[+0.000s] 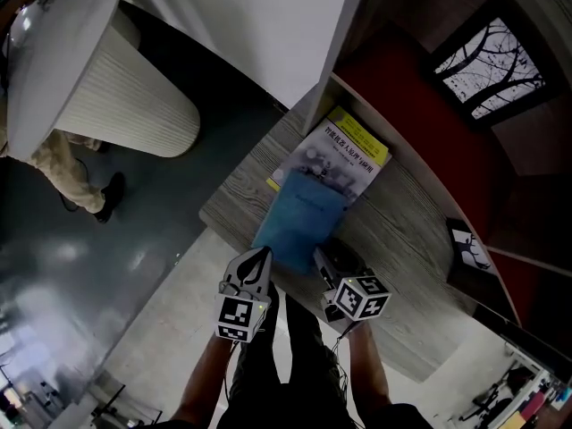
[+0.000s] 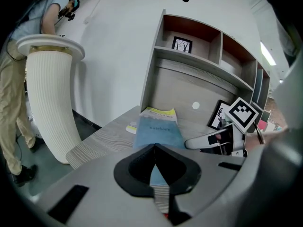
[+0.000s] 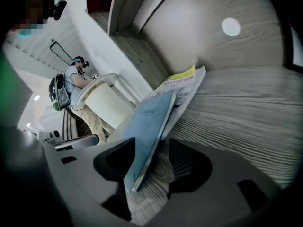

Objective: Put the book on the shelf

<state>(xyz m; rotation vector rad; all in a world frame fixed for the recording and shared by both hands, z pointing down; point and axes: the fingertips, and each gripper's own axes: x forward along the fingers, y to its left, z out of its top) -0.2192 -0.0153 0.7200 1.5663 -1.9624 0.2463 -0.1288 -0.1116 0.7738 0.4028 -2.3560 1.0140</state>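
Straddling the near edge of the one blue notebook [image 3: 147, 126], the right gripper [image 1: 329, 262] has its jaws spread, pads clear of it (only its own view shows that gap). The left gripper [image 1: 262, 256] is clenched at the notebook's corner, perhaps nipping it; I can't be sure. The notebook lies on a second, yellow-and-white book [image 1: 353, 150] on the wood-grain ledge [image 1: 402, 239]. Beyond stand two frames, the lower frame [image 2: 218, 115] and the upper frame [image 2: 182, 45], neither seen from the right gripper view.
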